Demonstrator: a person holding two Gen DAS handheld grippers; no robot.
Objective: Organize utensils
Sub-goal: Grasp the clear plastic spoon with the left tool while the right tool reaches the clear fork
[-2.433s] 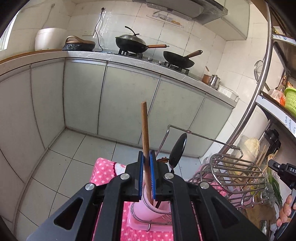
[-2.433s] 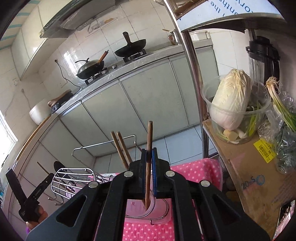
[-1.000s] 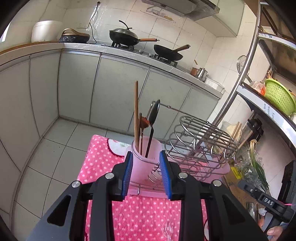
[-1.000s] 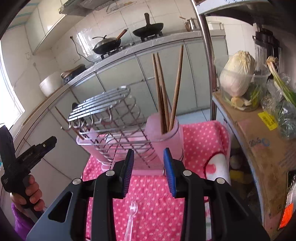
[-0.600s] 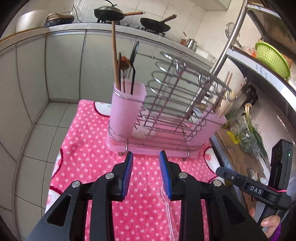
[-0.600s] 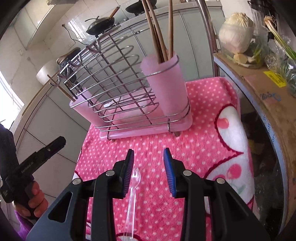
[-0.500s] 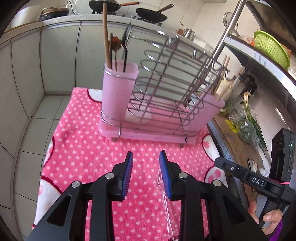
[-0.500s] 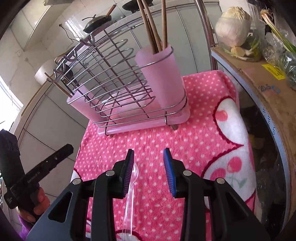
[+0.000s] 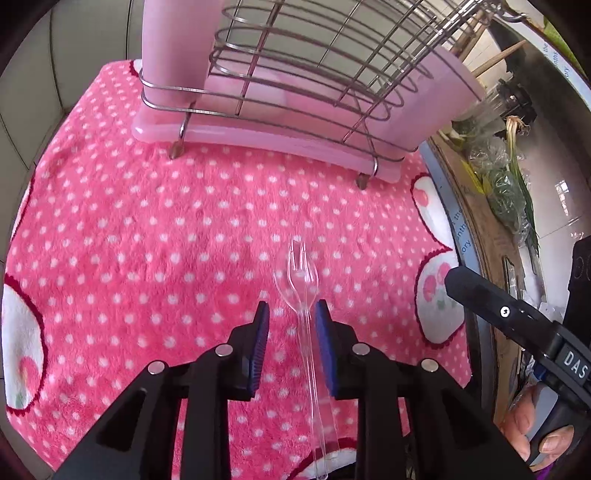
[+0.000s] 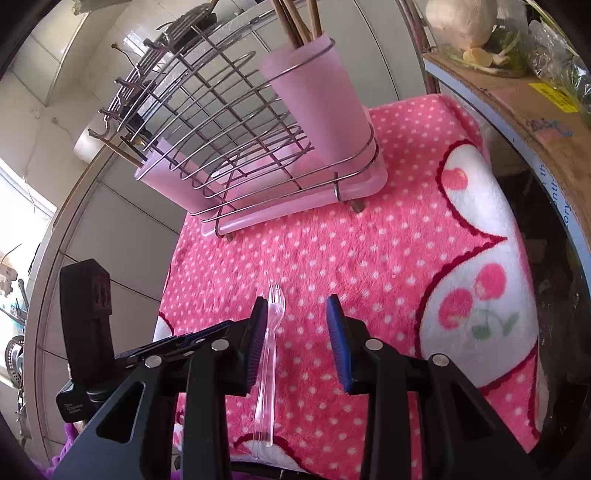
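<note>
Down on the pink dotted blanket [image 9: 155, 229], a clear plastic fork [image 9: 303, 284] and what looks like a clear spoon [image 9: 286, 291] lie stacked lengthwise, tines pointing toward the rack [image 9: 295, 110]. They sit well in front of the rack's pink tray, not touching it.

The left hand-held gripper [image 9: 291, 325] hangs right over them with its jaws closing. The stems run between the blue pads [image 9: 260, 332], closer to the right pad, and nothing is pinched yet. The right hand-held gripper [image 10: 297, 321] is spread open just beside the same pair; the fork [image 10: 274, 306] sits against its left pad but it grips nothing.

Judging from this, the step in hand is picking the clear cutlery off the blanket so it can go into one of the pink cups [image 10: 317, 92], like the one already holding chopsticks [image 10: 295, 14].

To do it well, the person should probably:
- shift the left jaws a touch so the stems sit centred, not hugging one pad
- press low into the fluffy blanket so the pads get under the thin plastic
- squeeze gently, since clear plastic this thin likely flexes and slips
- keep the right one clear so the two don't bump

Whether both pieces come up together can't be told.
</note>
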